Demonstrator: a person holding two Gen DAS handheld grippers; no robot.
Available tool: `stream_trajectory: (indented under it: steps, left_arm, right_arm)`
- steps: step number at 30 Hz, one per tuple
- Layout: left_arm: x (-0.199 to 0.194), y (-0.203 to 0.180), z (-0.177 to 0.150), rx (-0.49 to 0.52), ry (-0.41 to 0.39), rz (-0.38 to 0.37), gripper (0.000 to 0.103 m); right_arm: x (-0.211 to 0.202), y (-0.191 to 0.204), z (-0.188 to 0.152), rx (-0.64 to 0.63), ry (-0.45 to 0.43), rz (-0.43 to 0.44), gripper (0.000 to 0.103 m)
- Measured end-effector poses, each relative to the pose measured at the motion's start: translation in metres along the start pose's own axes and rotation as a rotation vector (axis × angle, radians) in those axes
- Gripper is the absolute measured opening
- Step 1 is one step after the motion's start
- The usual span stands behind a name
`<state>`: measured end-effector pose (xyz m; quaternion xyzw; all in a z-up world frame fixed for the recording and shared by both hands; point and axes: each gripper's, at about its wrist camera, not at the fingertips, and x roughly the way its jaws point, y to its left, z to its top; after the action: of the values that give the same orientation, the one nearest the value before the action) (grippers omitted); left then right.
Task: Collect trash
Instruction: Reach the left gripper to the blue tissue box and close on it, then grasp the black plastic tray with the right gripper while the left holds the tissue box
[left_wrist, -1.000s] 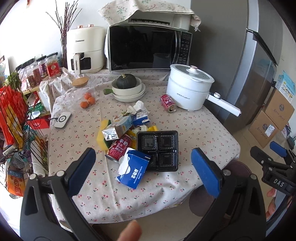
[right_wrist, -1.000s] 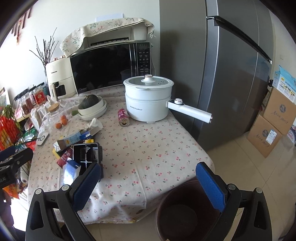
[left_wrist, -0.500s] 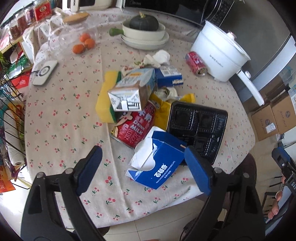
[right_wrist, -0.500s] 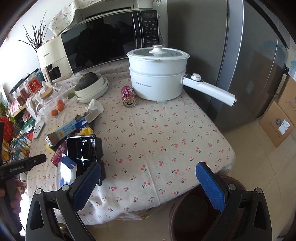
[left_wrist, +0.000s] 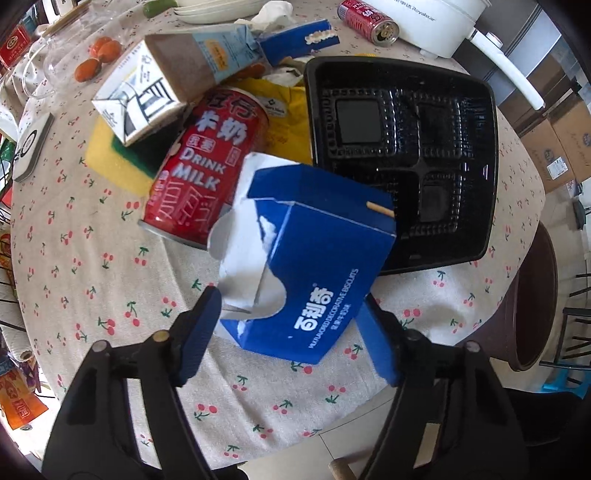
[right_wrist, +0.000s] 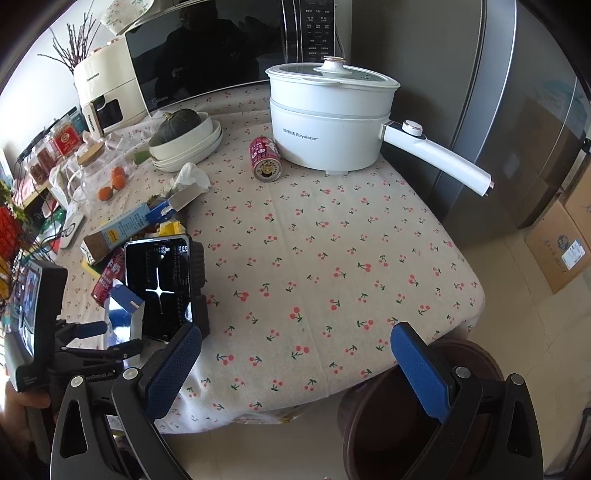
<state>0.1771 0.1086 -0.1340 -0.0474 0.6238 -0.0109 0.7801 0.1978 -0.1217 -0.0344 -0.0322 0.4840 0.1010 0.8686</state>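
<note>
Fingers (left_wrist: 201, 328) closing around blue box (left_wrist: 325, 258)

Glossy blue cardboard biscuit box (left_wrist: 317, 266); shiny black ribbed plastic tray (left_wrist: 402, 162); glossy red metal can (left_wrist: 207, 162); matt cherry-print cloth on table (left_wrist: 92, 258).

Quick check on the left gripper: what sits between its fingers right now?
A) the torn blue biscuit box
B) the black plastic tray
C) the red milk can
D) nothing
A: in the left wrist view the blue biscuit box lies between the left gripper fingers, which have just been closing around it.
</note>
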Motion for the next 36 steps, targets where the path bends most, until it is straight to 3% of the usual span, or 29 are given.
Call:
stream_trajectory:
  steps: [3,5,19,29,36]
  left_arm:
    - [-0.006,0.001,-0.002,-0.009,-0.008,-0.001,0.056]
    - [-0.016,0.001,-0.005,-0.010,-0.023,-0.006,0.040]
    - [-0.069,0.032,-0.029,-0.107,-0.142,-0.006,0.040]
    - [-0.072,0.054,-0.046,-0.132,-0.153,0.057,0.040]
    - [-0.072,0.065,-0.053,-0.146,-0.143,0.071,0.040]
  right_arm:
    - [0.003,0.001,-0.003,-0.021,0.009,-0.011,0.103]
    - [0.005,0.002,-0.005,-0.028,0.016,-0.015,0.103]
    - [0.038,0.033,-0.006,-0.046,0.081,0.030,0.103]
    - [0.088,0.114,-0.016,-0.258,0.164,0.111,0.102]
    - [0.120,0.142,-0.028,-0.329,0.200,0.063,0.086]
